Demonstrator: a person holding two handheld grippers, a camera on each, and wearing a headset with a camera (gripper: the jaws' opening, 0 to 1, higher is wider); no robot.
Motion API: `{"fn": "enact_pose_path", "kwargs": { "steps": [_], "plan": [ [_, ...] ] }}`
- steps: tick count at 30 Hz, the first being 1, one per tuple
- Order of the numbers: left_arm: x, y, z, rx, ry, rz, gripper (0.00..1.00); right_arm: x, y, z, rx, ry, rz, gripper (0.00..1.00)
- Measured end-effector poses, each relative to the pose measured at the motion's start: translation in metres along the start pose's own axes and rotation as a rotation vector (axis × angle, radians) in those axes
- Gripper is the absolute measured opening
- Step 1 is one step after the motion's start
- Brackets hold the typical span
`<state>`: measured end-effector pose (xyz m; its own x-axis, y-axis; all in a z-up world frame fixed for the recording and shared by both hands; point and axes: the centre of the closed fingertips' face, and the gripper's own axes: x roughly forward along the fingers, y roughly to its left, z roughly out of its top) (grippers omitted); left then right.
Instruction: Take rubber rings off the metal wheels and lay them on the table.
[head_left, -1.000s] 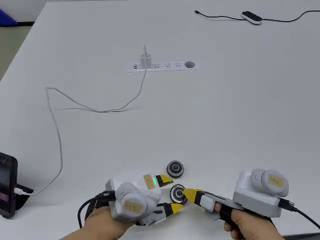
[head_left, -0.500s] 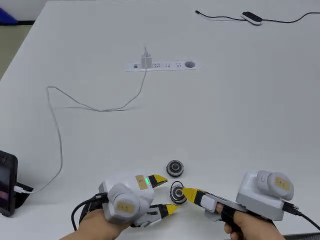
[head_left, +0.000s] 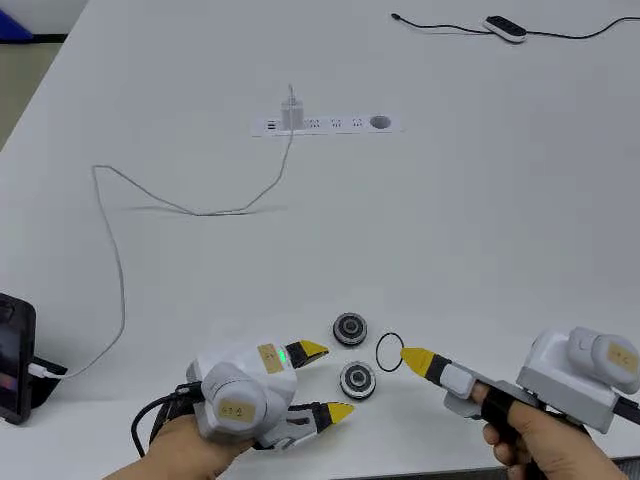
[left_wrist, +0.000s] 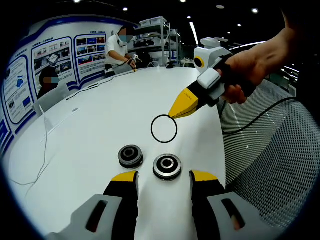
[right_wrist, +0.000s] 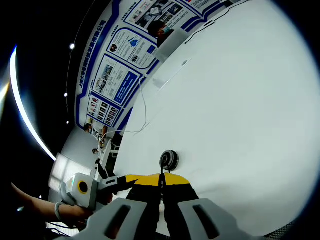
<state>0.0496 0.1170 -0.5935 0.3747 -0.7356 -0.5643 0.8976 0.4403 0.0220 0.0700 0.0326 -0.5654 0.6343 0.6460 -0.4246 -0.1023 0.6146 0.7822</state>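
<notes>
Thin black rubber ring (head_left: 389, 351) pinched at one edge between closed yellow tips of right hand-held gripper (head_left: 405, 356), just right of and beyond nearest round metal wheel (head_left: 357, 379). Second metal wheel (head_left: 350, 328) just beyond nearest one on white table (head_left: 450, 220). Left hand-held gripper (head_left: 330, 380) just left of it, jaws spread, holding nothing.

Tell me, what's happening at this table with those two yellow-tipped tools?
A person works at a white table with a hand-held gripper in each hand. The right hand-held gripper is shut on a thin black rubber ring, held just beside two small metal wheels. The left hand-held gripper is open, pointing at the nearer wheel without touching it.
</notes>
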Motion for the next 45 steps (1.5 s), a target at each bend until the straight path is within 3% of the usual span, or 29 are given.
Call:
{"fn": "enact_pose_path", "kwargs": {
  "steps": [7,12,18,28,36,40,45],
  "plan": [
    [-0.001,-0.002,0.000,-0.003,0.002,-0.004,0.42,-0.002,-0.021,0.010,0.036,-0.026,-0.039,0.02],
    [-0.001,-0.002,-0.002,-0.004,0.005,-0.005,0.41,0.004,-0.032,0.008,0.053,-0.018,-0.054,0.02],
    [-0.001,-0.002,-0.003,-0.006,0.009,-0.006,0.40,0.006,-0.037,0.004,0.045,-0.007,-0.078,0.02],
    [0.000,-0.001,-0.003,-0.006,0.011,-0.007,0.40,0.007,-0.046,0.004,-0.092,0.015,-0.153,0.03],
    [0.002,-0.002,-0.001,-0.005,0.009,-0.009,0.39,0.007,-0.049,0.003,-0.214,0.047,-0.194,0.09],
    [0.001,-0.002,0.000,-0.001,0.009,-0.010,0.39,0.006,-0.053,0.001,-0.336,0.089,-0.227,0.13],
    [0.001,-0.002,0.001,-0.001,0.008,-0.010,0.39,0.005,-0.051,-0.001,-0.385,0.103,-0.238,0.17]
  ]
}}
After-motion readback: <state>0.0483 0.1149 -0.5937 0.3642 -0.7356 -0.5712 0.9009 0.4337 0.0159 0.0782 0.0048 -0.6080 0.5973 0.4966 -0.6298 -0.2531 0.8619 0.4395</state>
